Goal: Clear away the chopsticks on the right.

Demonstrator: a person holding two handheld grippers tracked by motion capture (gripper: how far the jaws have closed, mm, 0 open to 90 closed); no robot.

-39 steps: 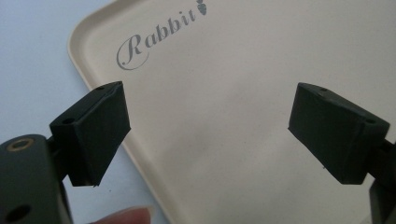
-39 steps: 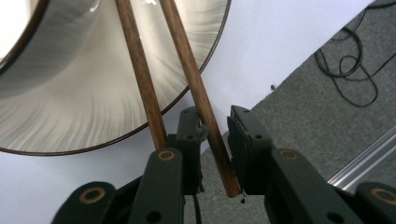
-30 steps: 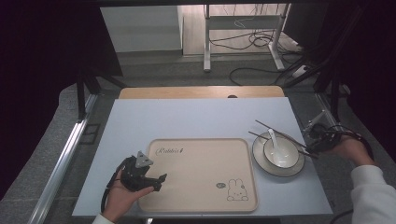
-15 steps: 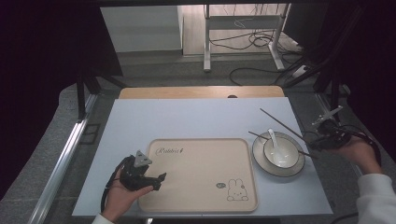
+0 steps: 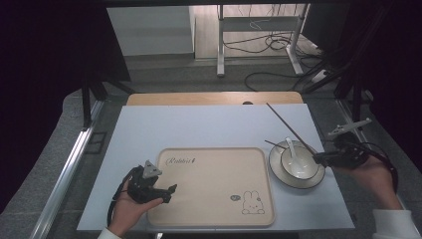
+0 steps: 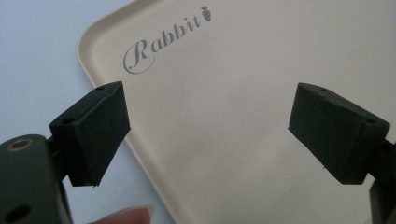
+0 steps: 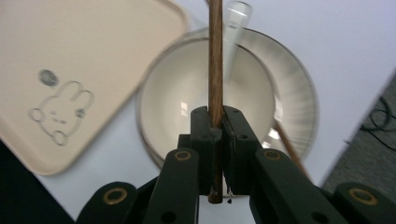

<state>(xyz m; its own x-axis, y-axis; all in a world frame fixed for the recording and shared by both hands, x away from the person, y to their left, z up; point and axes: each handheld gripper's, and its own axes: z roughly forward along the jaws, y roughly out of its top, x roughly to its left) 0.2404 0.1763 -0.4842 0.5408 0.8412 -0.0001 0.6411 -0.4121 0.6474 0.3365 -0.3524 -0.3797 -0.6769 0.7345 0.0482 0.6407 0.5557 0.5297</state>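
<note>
Tray (image 5: 214, 184): beige, grey "Rabbit" script with a small carrot mark at its upper left, line-drawn bunny at lower right. Table (image 5: 199, 124): pale blue-white top, tan wood strip along the far edge. Bowl (image 5: 300, 164) and plate (image 5: 276, 172): white, thin dark rims. Spoon (image 5: 292, 148): white. Chopstick (image 7: 215, 60): dark brown wood. Both grippers (image 5: 149, 186) (image 5: 326, 159): black, brass-coloured screws; left one has a grey plate.
</note>
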